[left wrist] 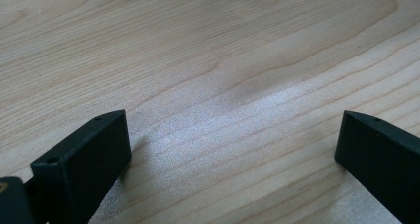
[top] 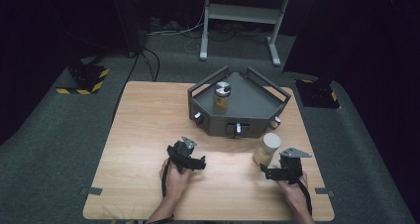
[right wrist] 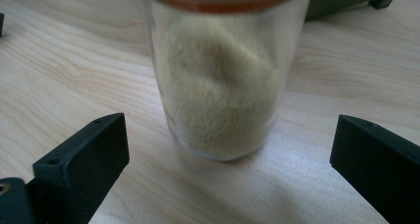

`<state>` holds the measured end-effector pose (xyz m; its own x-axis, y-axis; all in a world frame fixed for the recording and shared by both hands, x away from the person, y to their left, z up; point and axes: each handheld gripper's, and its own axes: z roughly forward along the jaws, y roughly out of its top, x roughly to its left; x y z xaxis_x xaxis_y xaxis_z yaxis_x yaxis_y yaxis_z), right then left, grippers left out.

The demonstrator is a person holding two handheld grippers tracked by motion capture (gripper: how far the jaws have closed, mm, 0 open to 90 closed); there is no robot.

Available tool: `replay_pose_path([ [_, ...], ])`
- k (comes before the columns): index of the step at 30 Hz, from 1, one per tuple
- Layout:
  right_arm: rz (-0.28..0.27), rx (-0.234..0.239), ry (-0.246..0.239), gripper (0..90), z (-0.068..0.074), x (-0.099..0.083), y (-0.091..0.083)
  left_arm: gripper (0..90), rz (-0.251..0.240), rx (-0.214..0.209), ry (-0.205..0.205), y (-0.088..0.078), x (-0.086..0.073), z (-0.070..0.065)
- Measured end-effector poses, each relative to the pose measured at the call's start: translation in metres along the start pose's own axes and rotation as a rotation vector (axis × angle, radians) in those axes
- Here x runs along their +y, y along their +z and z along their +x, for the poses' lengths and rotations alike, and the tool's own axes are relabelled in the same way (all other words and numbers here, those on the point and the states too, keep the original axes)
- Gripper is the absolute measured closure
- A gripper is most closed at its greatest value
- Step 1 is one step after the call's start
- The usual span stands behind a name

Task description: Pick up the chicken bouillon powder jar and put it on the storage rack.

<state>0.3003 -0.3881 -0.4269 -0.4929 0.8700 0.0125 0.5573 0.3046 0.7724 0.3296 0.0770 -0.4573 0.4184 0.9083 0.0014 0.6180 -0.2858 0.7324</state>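
Both grippers sit low over the wooden table (top: 148,115), each held in one of the person's hands. Taking the dark grey tray (top: 257,105) as the landmark: the right gripper (top: 270,170) lies on the person's side of the tray, off its right front corner, and its jaws stand spread wide with nothing between them. In the right gripper view the two black jaws rise at the far left and far right, and a clear jar (right wrist: 220,80) half filled with pale yellow grains stands upright on the table just beyond them, centred in the gap but not touched by either jaw. An orange band runs under its lid. From above, that same jar (top: 267,148) shows a pale lid and stands just in front of the tray's right front corner, close to the right gripper.

The left gripper (top: 190,162) lies in front of the tray as well, toward its left front side and well apart from the jar. Its jaws are also spread wide, over bare wood, gripping nothing.

A second jar (top: 222,97) with a metal lid stands upright inside the tray, near its left wall. Small knobs (top: 238,129) stick out of the tray's front faces.
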Motion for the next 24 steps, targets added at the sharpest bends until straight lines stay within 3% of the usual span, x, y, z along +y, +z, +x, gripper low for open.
replay_pose_path([
  [24, -0.056, 0.001, -0.003, 2.2, -0.003, 0.022, 0.008, 0.8, 0.000, 0.001, 0.000, 0.000, 0.000, 0.000],
])
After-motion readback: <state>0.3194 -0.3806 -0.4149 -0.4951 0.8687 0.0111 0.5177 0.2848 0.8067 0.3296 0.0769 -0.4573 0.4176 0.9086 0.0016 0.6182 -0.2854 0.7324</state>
